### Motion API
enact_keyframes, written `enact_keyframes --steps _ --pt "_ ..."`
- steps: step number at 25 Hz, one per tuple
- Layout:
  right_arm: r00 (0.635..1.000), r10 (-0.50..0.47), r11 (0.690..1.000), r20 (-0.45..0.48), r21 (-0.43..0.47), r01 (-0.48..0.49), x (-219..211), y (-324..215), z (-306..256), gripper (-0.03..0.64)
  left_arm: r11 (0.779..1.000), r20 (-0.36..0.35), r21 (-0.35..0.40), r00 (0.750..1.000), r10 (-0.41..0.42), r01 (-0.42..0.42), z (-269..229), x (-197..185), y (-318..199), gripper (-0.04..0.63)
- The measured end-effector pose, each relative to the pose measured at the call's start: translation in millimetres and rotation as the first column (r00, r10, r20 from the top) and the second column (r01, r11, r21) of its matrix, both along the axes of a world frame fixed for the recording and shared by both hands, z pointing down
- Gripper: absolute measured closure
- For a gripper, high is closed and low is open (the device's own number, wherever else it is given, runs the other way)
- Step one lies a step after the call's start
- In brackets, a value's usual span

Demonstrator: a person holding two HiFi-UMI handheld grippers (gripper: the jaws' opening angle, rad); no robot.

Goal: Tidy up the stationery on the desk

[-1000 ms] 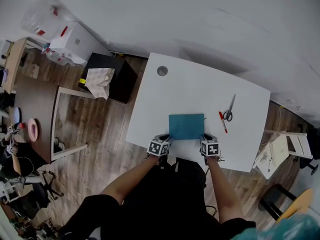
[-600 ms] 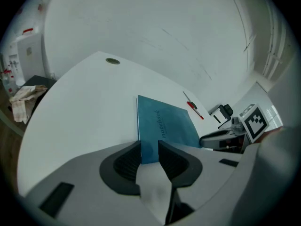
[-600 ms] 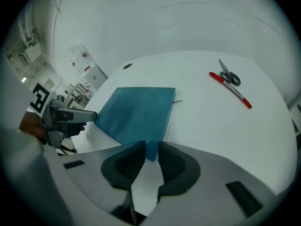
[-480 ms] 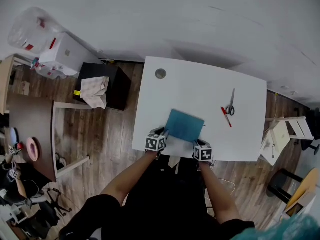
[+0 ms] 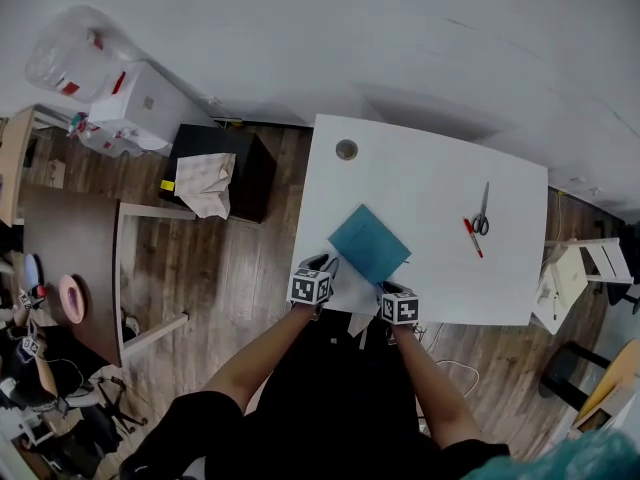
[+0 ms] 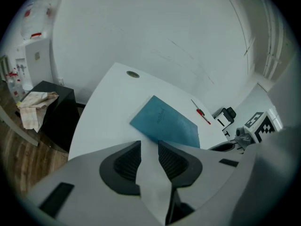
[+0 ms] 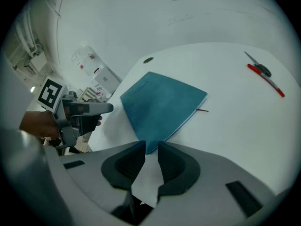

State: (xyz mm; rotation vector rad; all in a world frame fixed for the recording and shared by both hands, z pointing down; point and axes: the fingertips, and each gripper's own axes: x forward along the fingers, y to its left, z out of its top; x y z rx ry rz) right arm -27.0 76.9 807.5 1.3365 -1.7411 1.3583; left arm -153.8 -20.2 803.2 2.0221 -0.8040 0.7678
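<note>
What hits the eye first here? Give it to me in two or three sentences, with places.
A blue notebook lies askew near the front edge of the white desk, on a white sheet that juts over that edge. The left gripper and right gripper each pinch that sheet from the near side. Farther right lie scissors and a red pen.

Nothing I can read, a faint printed word on the blue notebook (image 6: 164, 124) just ahead of my left gripper (image 6: 149, 149), too small to tell.
</note>
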Motion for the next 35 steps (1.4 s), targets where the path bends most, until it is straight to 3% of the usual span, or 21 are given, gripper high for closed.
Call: enact_keyframes --steps 3,7,14,20,23,27,30,35 --pt "0.996 -0.077 0.997 0.047 0.011 0.076 -31 -4 -3 0.525 0.999 -0.009 -0.034 1.000 -0.006 0.006 4 -5 16 0.491" --pt "0.994 -0.084 0.996 0.069 0.050 0.080 -36 -20 -18 0.525 0.998 -0.024 -0.055 1.000 -0.013 0.011 7 0 25 0.491" --pt "0.987 -0.121 0.980 -0.109 0.145 0.137 36 -76 -37 0.525 0.998 -0.031 -0.062 0.999 -0.010 0.008 2 23 22 0.491" --pt "0.971 -0.201 0.973 -0.127 0.089 0.213 69 -97 -20 0.508 0.994 -0.019 -0.093 0.999 -0.050 0.048 6 34 28 0.491" --pt "0.969 -0.226 0.970 -0.097 0.070 0.233 69 -95 -12 0.506 0.997 0.006 -0.079 1.000 -0.009 0.009 9 42 34 0.491" --pt "0.954 -0.290 0.955 -0.081 0.036 0.294 60 -80 -2 0.506 0.994 0.017 -0.094 0.999 -0.046 0.048 13 45 40 0.491" --pt "0.956 -0.280 0.958 -0.086 0.037 0.284 53 -68 -1 0.508 0.990 0.026 -0.109 0.996 -0.083 0.086 17 41 37 0.491" --pt "0.981 -0.184 0.982 -0.062 0.027 0.186 42 -53 -2 0.508 0.990 0.035 -0.113 0.996 -0.087 0.090 6 36 26 0.489"
